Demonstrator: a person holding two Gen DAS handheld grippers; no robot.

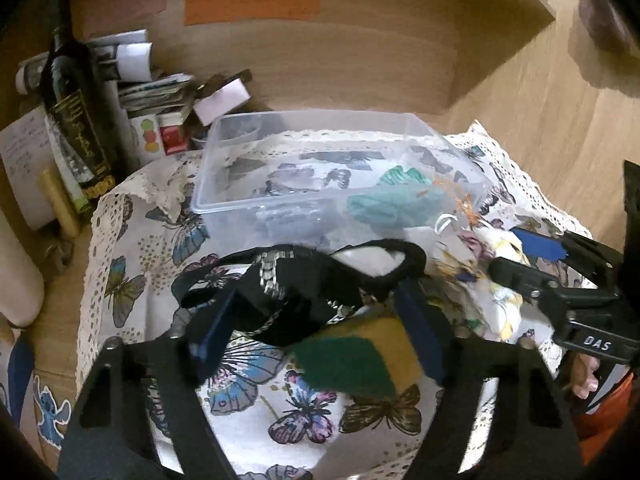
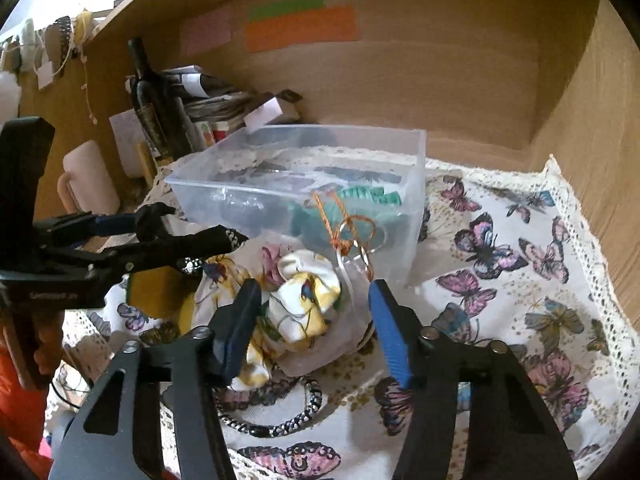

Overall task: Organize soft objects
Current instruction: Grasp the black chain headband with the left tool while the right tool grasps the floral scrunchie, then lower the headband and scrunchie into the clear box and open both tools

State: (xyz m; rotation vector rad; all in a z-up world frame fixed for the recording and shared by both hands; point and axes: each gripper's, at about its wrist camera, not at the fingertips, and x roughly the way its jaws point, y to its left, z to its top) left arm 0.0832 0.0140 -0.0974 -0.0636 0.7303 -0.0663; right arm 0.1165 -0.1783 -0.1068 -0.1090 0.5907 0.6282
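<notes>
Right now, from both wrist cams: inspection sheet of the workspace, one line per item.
Surface: butterfly-print cloth over a wooden desk.
Job's things: clear bin holding teal fabric; black strap, floral scrunchie, sponge, beaded band outside it.
Clutter: dark bottle, papers and boxes at back left.
Grippers: left gripper around the strap, grip unclear; right gripper open around the scrunchie.
Cables: nothing seen.
Surroundings: wooden alcove, sticky notes.

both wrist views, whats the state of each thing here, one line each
clear plastic box: lid off, teal cloth inside
teal cloth: lying in the box
black headband: draped between the left gripper's fingers, off the cloth
left gripper: open
right gripper: open around the floral scrunchie
floral scrunchie: bunched on the table
sponge: flat, green side up
</notes>
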